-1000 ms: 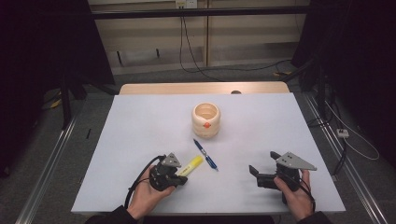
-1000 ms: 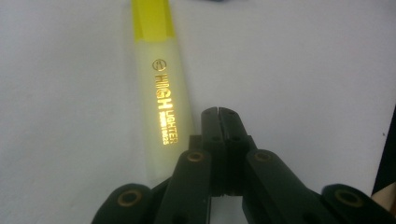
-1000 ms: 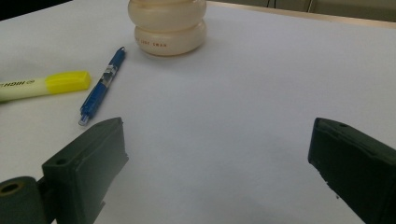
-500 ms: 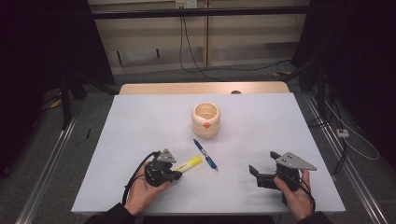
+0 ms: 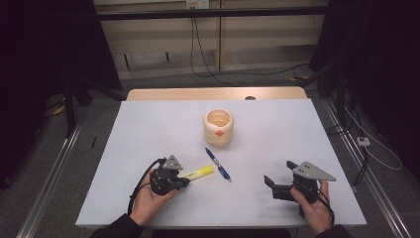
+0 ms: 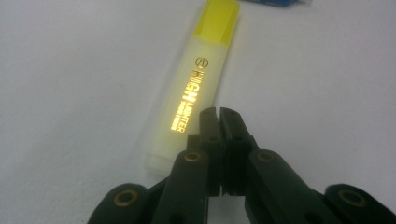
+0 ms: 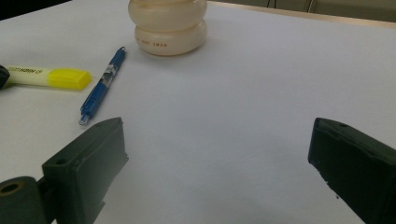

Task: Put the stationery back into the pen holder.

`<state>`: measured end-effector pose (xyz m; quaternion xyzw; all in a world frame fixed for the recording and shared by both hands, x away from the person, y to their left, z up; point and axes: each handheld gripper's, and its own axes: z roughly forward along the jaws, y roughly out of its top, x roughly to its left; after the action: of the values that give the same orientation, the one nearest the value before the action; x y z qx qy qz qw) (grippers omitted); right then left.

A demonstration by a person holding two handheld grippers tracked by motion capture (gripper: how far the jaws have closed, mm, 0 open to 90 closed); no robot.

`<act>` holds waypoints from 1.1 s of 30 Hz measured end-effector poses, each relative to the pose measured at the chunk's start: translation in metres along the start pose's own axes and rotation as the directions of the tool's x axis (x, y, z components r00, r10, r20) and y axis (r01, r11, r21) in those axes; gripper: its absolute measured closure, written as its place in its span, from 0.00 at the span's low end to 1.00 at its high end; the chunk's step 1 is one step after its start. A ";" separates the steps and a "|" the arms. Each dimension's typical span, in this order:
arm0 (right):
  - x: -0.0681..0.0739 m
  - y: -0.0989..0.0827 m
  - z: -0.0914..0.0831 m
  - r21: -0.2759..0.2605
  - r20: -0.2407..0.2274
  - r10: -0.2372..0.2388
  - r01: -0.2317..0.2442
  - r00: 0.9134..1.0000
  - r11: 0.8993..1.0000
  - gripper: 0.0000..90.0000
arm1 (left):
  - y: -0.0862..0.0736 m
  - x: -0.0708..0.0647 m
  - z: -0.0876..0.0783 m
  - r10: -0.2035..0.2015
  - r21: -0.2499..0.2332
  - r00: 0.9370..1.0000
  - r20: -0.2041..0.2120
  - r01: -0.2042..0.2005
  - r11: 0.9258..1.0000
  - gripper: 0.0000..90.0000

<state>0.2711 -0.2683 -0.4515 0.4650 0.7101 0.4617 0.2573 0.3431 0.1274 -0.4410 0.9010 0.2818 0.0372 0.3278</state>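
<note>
Table [image 5: 148,129] holds one highlighter [image 5: 198,173], one pen [image 5: 218,164], one cup [image 5: 218,128].

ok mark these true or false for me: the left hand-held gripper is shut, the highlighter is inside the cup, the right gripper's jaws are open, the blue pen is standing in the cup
1. The left hand-held gripper is shut. True; its jaws meet just over the yellow highlighter, nothing between them.
2. The highlighter is inside the cup. False; it lies flat on the table.
3. The right hand-held gripper has open jaws. True; they stand wide apart.
4. The blue pen stands in the cup. False; it lies on the table beside the highlighter.
</note>
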 end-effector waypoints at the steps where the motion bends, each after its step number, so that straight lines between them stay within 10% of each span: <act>1: 0.000 0.000 0.000 0.000 0.000 0.001 -0.001 1.000 1.000 0.05 | 0.000 0.000 -0.001 0.010 0.001 1.000 0.008 -0.010 1.000 0.99; 11: 0.000 0.000 0.000 -0.002 0.000 0.002 -0.002 1.000 1.000 0.05 | 0.005 0.003 -0.012 0.015 -0.081 1.000 -0.018 -0.016 0.997 0.91; 26: 0.000 0.000 0.000 -0.003 -0.001 0.002 -0.002 1.000 1.000 0.05 | 0.013 0.014 -0.012 0.019 -0.122 1.000 -0.012 -0.020 0.992 0.15; 33: 0.000 0.001 0.001 0.002 0.000 0.000 0.000 1.000 1.000 0.05 | 0.026 0.019 -0.018 0.033 -0.149 0.999 -0.023 -0.036 0.988 0.08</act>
<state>0.2721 -0.2676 -0.4514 0.4654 0.7104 0.4612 0.2569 0.3672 0.1313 -0.4130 0.8782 0.2660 0.0733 0.3908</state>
